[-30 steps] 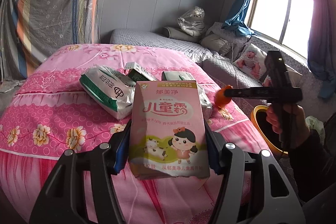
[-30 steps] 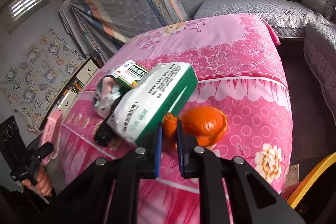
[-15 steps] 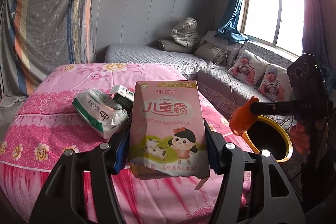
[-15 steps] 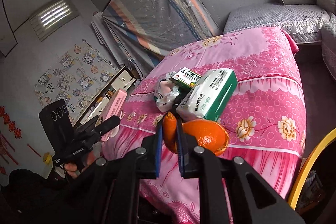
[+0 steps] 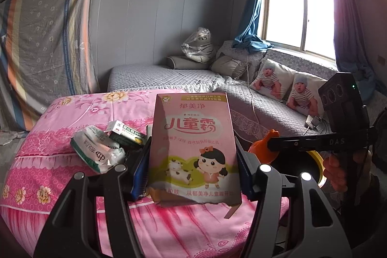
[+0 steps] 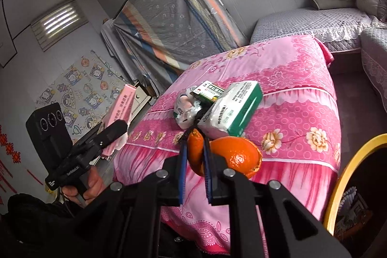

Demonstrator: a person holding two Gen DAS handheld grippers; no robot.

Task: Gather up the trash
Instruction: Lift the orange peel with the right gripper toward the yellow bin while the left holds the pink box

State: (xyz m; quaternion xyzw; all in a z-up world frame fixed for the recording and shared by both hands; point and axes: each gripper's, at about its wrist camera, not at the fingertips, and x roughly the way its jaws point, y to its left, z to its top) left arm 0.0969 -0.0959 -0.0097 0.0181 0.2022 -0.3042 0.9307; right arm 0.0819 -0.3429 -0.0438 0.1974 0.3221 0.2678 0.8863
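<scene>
Pinching only a flap, the right gripper (image 6: 194, 156) risked tearing its orange peel (image 6: 232, 156) (left gripper (image 5: 193, 161) clamped the pink carton (image 5: 193, 149)) short of the yellow-rimmed bin (image 6: 348, 175).

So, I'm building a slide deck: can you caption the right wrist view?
Right tongs pinch orange peel beside the yellow-rimmed bin, more litter left on the pink bed.

Two baby-print pillows (image 5: 287, 86) on the grey sofa (image 5: 254, 108) (by the window (image 5: 300, 13)).
</scene>
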